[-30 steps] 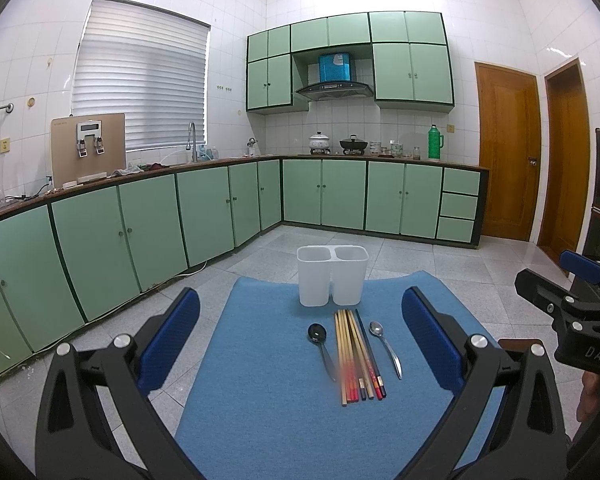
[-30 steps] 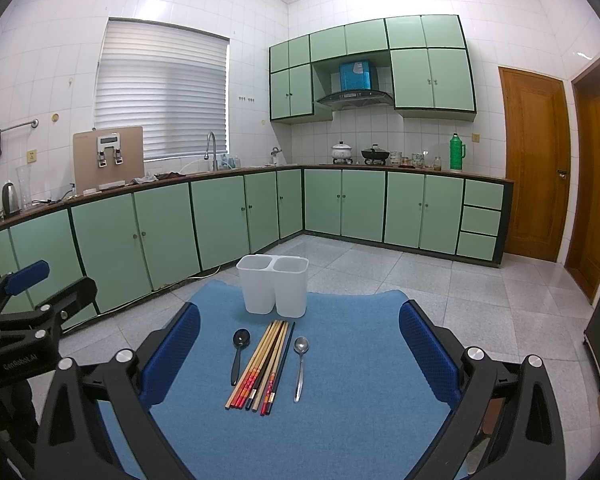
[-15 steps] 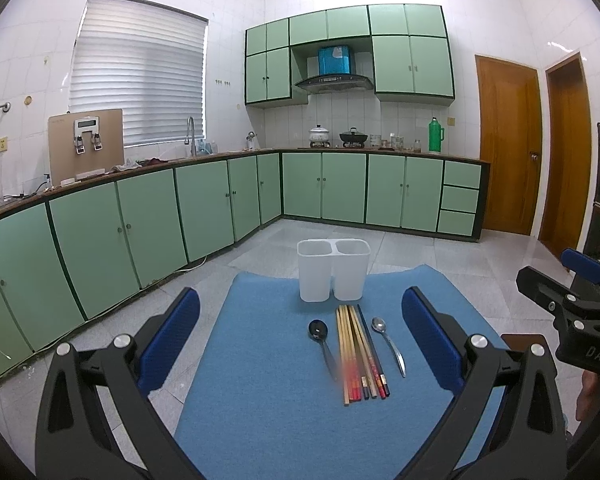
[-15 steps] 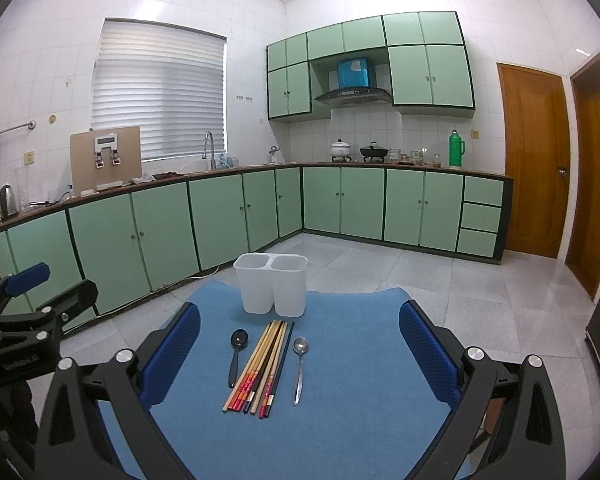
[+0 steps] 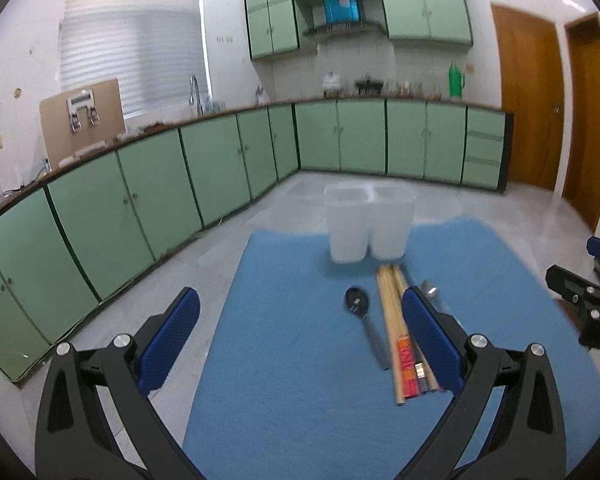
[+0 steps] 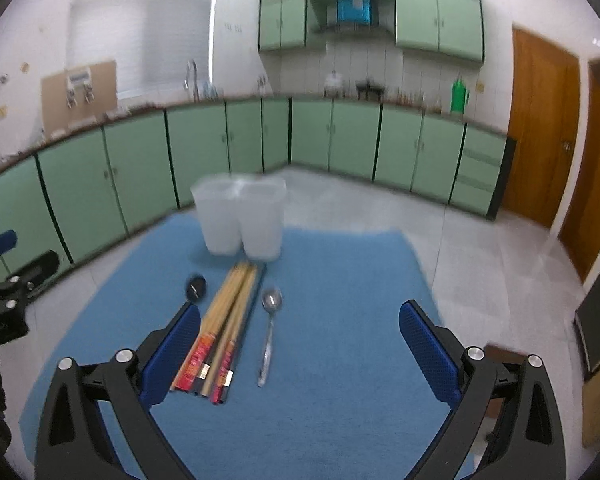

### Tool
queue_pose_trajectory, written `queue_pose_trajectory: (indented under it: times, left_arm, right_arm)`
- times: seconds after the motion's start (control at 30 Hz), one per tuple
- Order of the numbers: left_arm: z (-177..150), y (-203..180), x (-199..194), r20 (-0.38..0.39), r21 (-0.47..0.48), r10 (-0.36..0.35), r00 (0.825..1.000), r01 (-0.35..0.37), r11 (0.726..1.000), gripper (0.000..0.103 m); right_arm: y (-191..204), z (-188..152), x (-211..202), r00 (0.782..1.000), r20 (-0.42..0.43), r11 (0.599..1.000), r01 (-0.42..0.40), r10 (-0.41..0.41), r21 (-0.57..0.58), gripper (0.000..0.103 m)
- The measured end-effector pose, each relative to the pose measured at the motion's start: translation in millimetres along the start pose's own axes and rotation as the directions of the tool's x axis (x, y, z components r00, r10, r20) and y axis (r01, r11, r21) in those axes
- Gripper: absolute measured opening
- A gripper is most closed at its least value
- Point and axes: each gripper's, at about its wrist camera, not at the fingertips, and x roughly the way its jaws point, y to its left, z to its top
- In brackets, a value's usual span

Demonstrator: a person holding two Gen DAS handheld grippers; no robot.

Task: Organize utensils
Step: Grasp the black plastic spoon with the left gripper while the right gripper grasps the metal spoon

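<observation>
Nothing sorted yet: the white two-compartment holder (image 6: 241, 220) stands at the far edge of the blue mat (image 6: 320, 360), apparently empty, though blur makes that unsure. You've still got the chopsticks (image 6: 224, 328), black spoon (image 5: 358, 306) and metal spoon (image 6: 269, 332) lying mid-mat, just in front of it. Your left gripper (image 5: 300, 340) and right gripper (image 6: 300, 344) both gape wide, holding nothing. Chopsticks lie near the left gripper's right finger and the right gripper's left finger; contact unclear.
</observation>
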Motion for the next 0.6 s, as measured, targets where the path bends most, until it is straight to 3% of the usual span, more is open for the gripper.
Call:
queue_pose_trajectory:
  times: [0.1,0.27,0.6]
  left_arm:
    - [-7,-1,42,-0.079,0.017,0.003,0.997,-0.002,1.000,0.098]
    - [-15,2,103,-0.182,0.015,0.005,0.983,-0.003,1.000,0.098]
    - [-21,0,156,-0.251,-0.019,-0.015,0.968,0.011,1.000,0.098]
  right_arm:
    - [-12,-2,54,0.991,-0.128,0.999,-0.026,0.031,0.045,0.097]
    - [-19,-4,118,0.976,-0.212,0.998,-0.033,0.044,0.056,0.097]
    - [-11,-7,197,0.934,-0.339,0.993,-0.095,0.112,0.066,0.070]
